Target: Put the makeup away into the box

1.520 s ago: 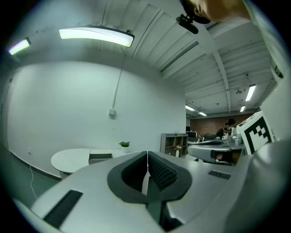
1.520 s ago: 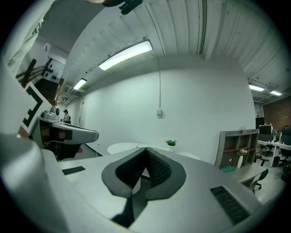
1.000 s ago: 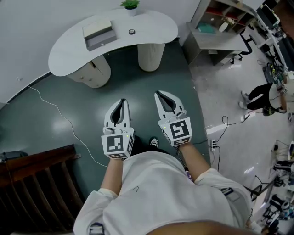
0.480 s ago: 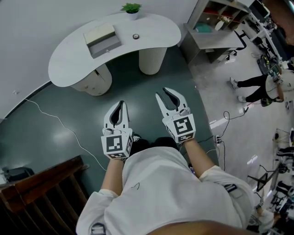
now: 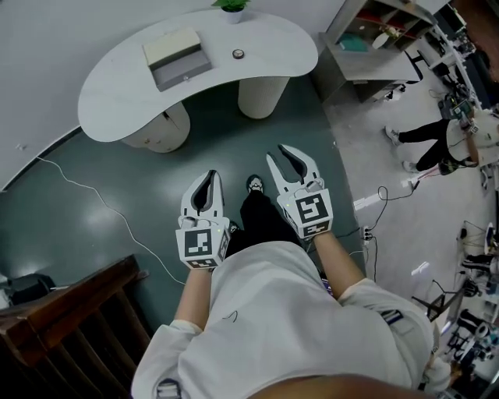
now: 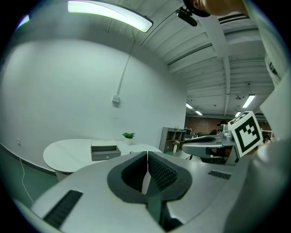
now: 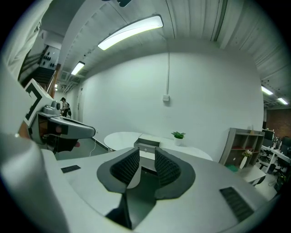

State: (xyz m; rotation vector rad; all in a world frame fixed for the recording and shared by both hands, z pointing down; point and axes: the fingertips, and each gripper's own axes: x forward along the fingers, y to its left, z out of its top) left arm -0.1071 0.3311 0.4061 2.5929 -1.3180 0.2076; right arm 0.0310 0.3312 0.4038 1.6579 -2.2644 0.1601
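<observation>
A grey box (image 5: 175, 58) with its drawer part-open sits on the white curved table (image 5: 117, 86), far ahead of both grippers. A small round item (image 5: 238, 54) lies to the box's right; what it is I cannot tell. My left gripper (image 5: 209, 175) hangs over the green floor, shut with nothing in it; its pads meet in the left gripper view (image 6: 147, 154). My right gripper (image 5: 282, 153) is beside it, open and empty, a gap between its pads (image 7: 147, 154). The box (image 7: 148, 144) shows beyond that gap, and the box (image 6: 105, 150) is also in the left gripper view.
A potted plant (image 5: 234, 6) stands at the table's far edge. A grey shelf unit (image 5: 366, 47) stands to the right, with a person (image 5: 444, 144) further right. A white cable (image 5: 101, 199) runs across the floor. Dark wooden furniture (image 5: 70, 319) is at lower left.
The table has come closer as I walk toward it, both grippers advancing together. The right gripper's jaws have opened from shut; the left stayed shut.
</observation>
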